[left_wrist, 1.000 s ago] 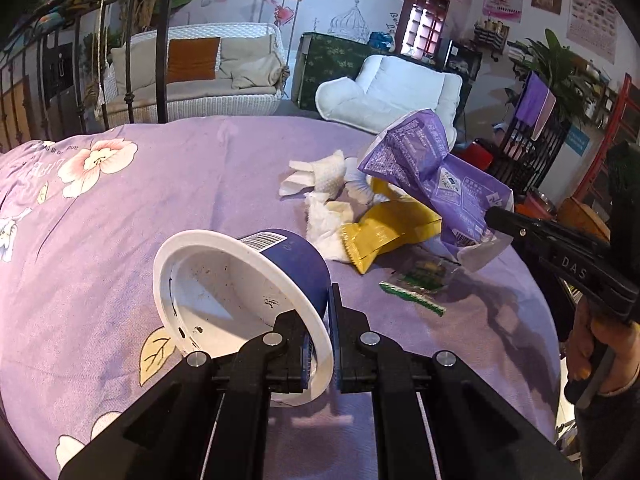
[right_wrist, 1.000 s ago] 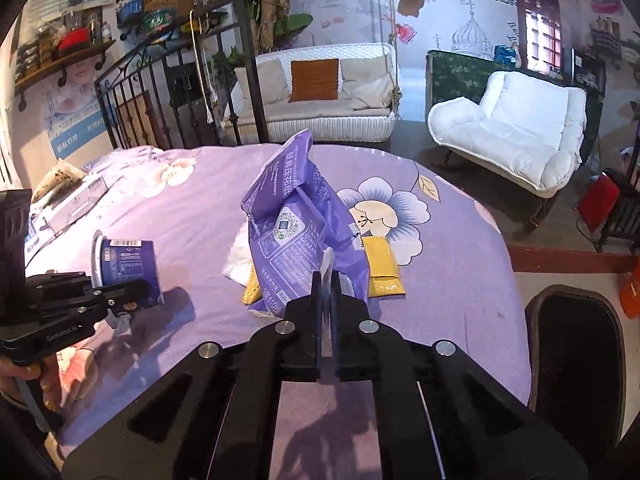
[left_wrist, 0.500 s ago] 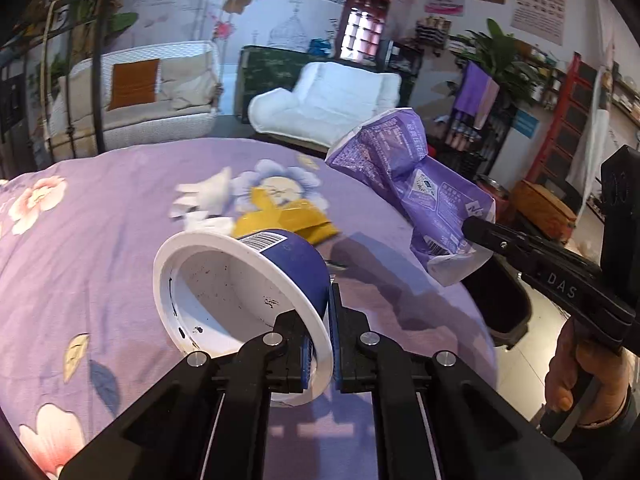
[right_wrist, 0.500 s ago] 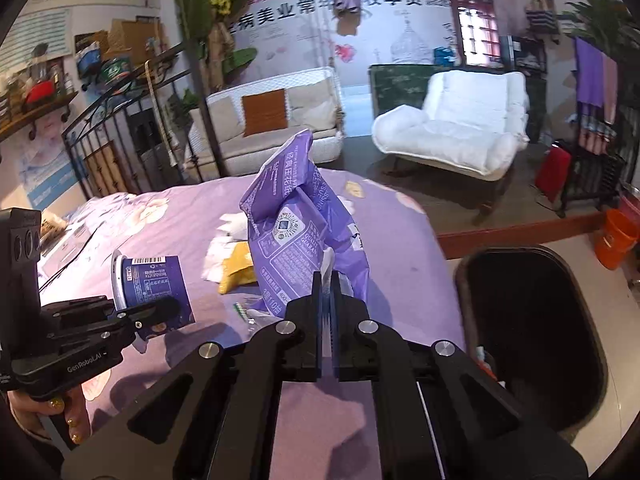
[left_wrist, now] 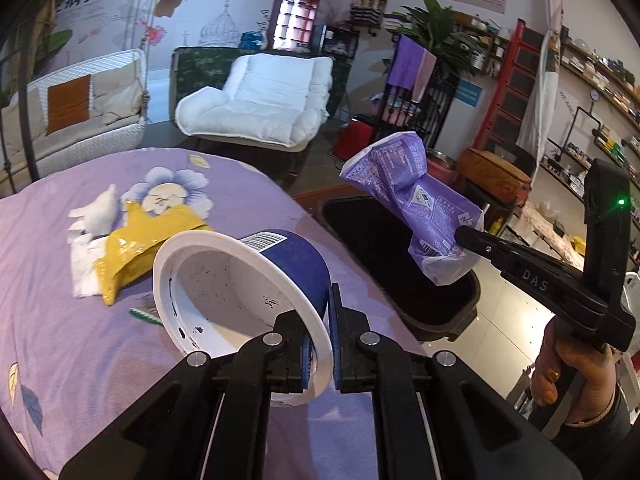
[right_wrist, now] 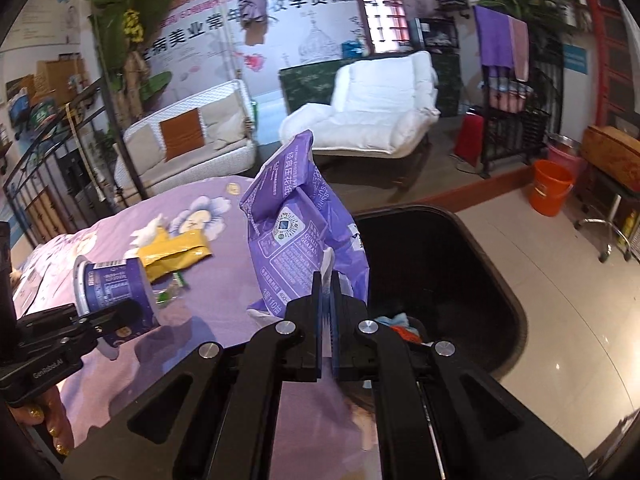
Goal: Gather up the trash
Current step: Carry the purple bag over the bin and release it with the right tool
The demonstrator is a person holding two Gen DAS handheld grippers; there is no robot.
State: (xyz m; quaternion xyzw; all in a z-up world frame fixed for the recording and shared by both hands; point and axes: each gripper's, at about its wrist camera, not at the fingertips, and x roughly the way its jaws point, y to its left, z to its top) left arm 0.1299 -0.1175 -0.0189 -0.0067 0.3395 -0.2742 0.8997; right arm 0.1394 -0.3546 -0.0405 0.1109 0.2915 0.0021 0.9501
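Observation:
My left gripper (left_wrist: 326, 320) is shut on the rim of an empty blue and white cup (left_wrist: 240, 292), held above the purple bed cover (left_wrist: 60, 320). The cup also shows in the right wrist view (right_wrist: 114, 290). My right gripper (right_wrist: 327, 296) is shut on a crumpled purple bag (right_wrist: 300, 228), held over the edge of a black trash bin (right_wrist: 460, 280). The bag (left_wrist: 416, 200) and bin (left_wrist: 384, 248) also show in the left wrist view. A yellow wrapper (left_wrist: 132, 244), white tissues (left_wrist: 86, 248) and a small green wrapper (left_wrist: 142, 314) lie on the bed.
The bin holds some coloured scraps (right_wrist: 400, 324). A white armchair (left_wrist: 264, 100) and a wicker sofa (left_wrist: 80, 116) stand beyond the bed. An orange bucket (right_wrist: 550, 192) and a metal rack (right_wrist: 516, 120) stand on the tiled floor to the right.
Both grippers have swung right with their loads. The purple bag now hangs over the black bin, and the cup has come closer to the bed's edge by the bin.

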